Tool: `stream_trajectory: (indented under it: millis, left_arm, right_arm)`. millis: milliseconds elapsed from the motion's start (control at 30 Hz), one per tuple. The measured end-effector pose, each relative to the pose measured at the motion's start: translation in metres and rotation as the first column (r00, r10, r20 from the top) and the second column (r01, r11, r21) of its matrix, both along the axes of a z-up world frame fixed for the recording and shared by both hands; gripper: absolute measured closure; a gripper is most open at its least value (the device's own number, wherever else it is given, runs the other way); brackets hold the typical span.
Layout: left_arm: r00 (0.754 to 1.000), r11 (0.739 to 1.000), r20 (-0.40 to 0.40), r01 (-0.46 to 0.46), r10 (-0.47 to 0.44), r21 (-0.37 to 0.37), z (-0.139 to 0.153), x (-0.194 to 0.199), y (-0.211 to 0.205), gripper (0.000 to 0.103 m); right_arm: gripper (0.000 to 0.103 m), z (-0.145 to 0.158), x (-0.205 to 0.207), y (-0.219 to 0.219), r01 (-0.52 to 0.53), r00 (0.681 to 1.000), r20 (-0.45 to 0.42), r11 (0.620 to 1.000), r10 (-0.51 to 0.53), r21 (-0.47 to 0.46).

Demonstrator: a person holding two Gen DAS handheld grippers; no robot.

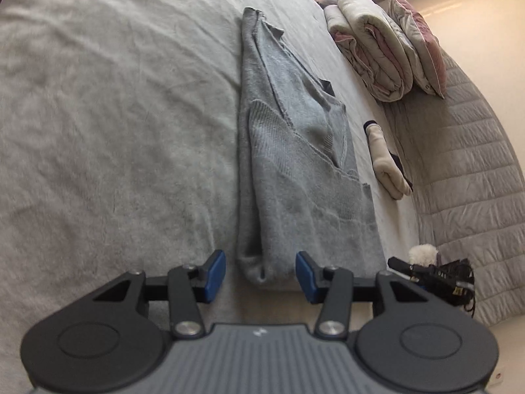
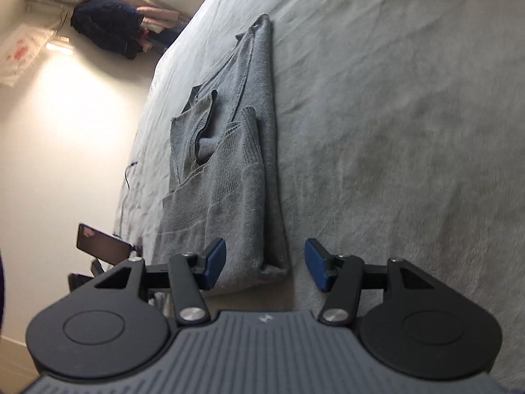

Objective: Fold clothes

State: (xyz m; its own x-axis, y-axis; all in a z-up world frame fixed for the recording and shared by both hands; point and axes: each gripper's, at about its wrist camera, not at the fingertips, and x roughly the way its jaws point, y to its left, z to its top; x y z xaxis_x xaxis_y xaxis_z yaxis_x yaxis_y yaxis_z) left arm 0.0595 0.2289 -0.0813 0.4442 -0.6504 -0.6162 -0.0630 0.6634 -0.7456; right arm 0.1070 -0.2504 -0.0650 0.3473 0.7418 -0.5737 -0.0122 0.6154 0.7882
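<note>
A grey knit sweater lies folded into a long narrow strip on the grey bed sheet. My left gripper is open, its blue pads either side of the strip's near end, not closed on it. The same sweater shows in the right wrist view, seen from its opposite end. My right gripper is open, its pads astride the near corner of the strip. Neither gripper holds anything.
A folded quilt and a pink pillow lie at the bed's head by a padded headboard. A cream sock and a dark device lie beside the sweater. A phone, a cable and hanging dark clothes are at the other side.
</note>
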Motion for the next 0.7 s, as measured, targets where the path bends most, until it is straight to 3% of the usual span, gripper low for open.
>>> stream_trajectory:
  millis: [200, 333, 400, 500, 567, 700]
  left_arm:
    - [1.0, 0.99, -0.014, -0.023, 0.022, -0.14, -0.021, 0.008, -0.007, 0.06]
    - [0.999, 0.976, -0.03, -0.046, 0.04, -0.211, -0.037, 0.009, -0.015, 0.08]
    - [0.996, 0.968, -0.062, -0.073, 0.059, -0.238, -0.04, 0.01, -0.016, 0.088]
    - [0.992, 0.966, -0.09, -0.105, 0.086, -0.236, -0.035, 0.008, -0.017, 0.091]
    - [0.991, 0.969, -0.087, -0.115, 0.098, -0.219, -0.029, 0.004, -0.019, 0.092]
    - [0.986, 0.957, -0.099, -0.156, 0.135, -0.243, -0.024, -0.005, -0.022, 0.093]
  right_arm:
    - [0.05, -0.011, 0.004, 0.017, -0.01, 1.0, 0.026, 0.997, 0.008, 0.07]
    - [0.056, -0.018, 0.006, 0.026, -0.017, 0.999, 0.032, 0.993, 0.014, 0.115]
    - [0.085, -0.022, 0.009, 0.027, -0.013, 1.0, -0.007, 0.991, 0.014, 0.136]
    - [0.087, -0.025, 0.006, 0.02, 0.046, 0.998, -0.056, 0.981, -0.036, 0.19]
    - [0.088, -0.02, -0.001, 0.015, 0.074, 0.997, -0.047, 0.967, -0.065, 0.243]
    - [0.089, -0.004, -0.009, 0.011, 0.085, 0.996, -0.029, 0.963, -0.08, 0.256]
